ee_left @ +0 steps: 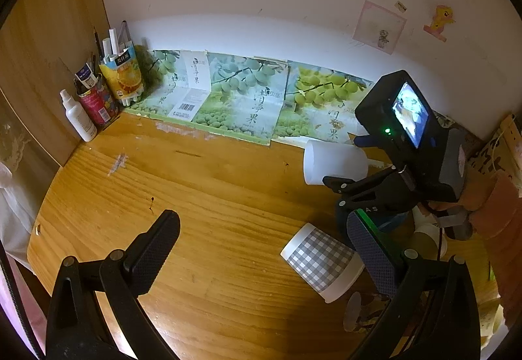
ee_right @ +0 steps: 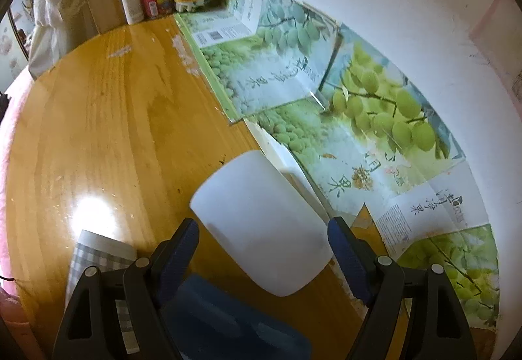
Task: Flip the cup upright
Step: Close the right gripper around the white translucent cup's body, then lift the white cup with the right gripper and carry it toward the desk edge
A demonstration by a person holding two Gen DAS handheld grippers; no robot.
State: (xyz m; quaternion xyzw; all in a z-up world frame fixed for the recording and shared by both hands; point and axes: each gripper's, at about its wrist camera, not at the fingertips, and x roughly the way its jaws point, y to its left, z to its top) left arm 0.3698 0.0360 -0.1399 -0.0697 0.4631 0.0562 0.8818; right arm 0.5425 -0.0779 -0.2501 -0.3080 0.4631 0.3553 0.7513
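A plain white cup (ee_right: pixel 261 223) lies on its side near the printed cardboard, its wide end pointing away from me. My right gripper (ee_right: pixel 264 223) has a pad against each side of it, so it is shut on the cup. I cannot tell whether the cup still rests on the wooden table (ee_right: pixel 98 131). The left wrist view shows the same white cup (ee_left: pixel 332 164) in the right gripper (ee_left: pixel 344 161). A grey checked cup (ee_left: pixel 321 258) also lies on its side, close to the right finger of my wide-open left gripper (ee_left: pixel 262 219), untouched. In the right wrist view the checked cup (ee_right: pixel 101 252) sits at the lower left.
A spray bottle (ee_left: pixel 78 118) and two pen holders (ee_left: pixel 107 89) stand in the back left corner by a wooden side panel. Grape-printed cardboard (ee_left: pixel 235 95) lines the wall. A blue object (ee_right: pixel 228 311) and a paper cup (ee_left: pixel 427 236) lie under the right hand (ee_left: pixel 483 193).
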